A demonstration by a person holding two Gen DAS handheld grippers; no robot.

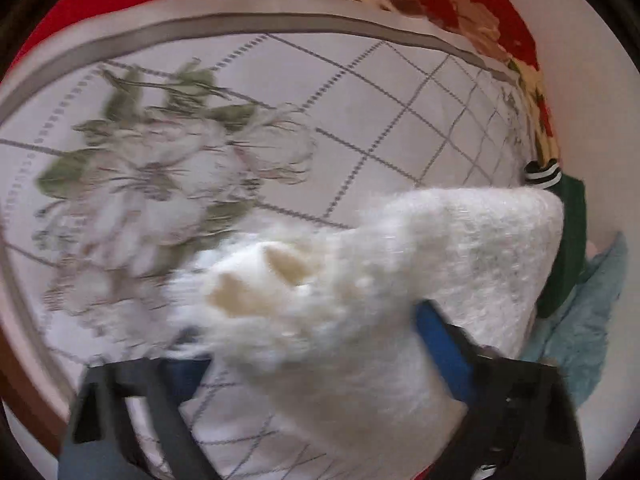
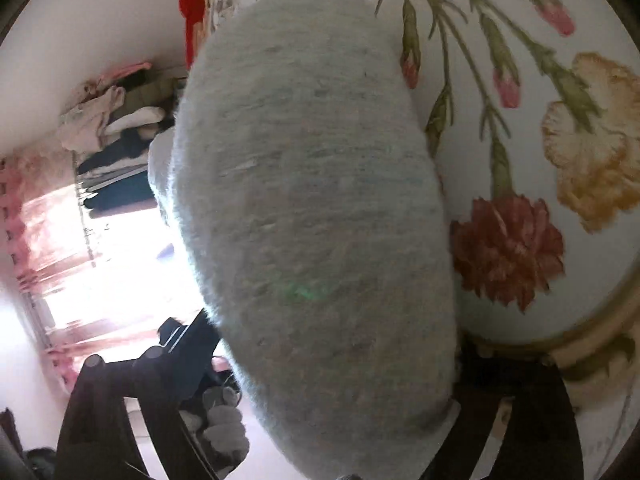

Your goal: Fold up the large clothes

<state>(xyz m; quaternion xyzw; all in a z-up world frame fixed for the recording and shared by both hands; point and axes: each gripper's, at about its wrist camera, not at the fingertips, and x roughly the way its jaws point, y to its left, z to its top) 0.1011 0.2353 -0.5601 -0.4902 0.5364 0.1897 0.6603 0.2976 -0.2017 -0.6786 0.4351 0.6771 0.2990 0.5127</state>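
Note:
A fluffy white knit garment (image 1: 360, 280) fills the lower middle of the left wrist view, held above a floral and grid-patterned bedspread (image 1: 360, 92). My left gripper (image 1: 316, 364) is shut on a bunched part of it; its blue-padded fingers (image 1: 440, 344) press into the wool. In the right wrist view the same garment (image 2: 320, 200) hangs close before the lens and hides most of my right gripper (image 2: 340, 380), which is shut on it; only the dark left finger (image 2: 192, 344) shows.
A red floral quilt (image 1: 480, 4) lies at the bed's far edge. A green garment (image 1: 568, 240) and a light blue cloth (image 1: 588, 320) lie at the right. A clothes pile (image 2: 116, 140) and a bright curtained window (image 2: 80, 248) show at the left.

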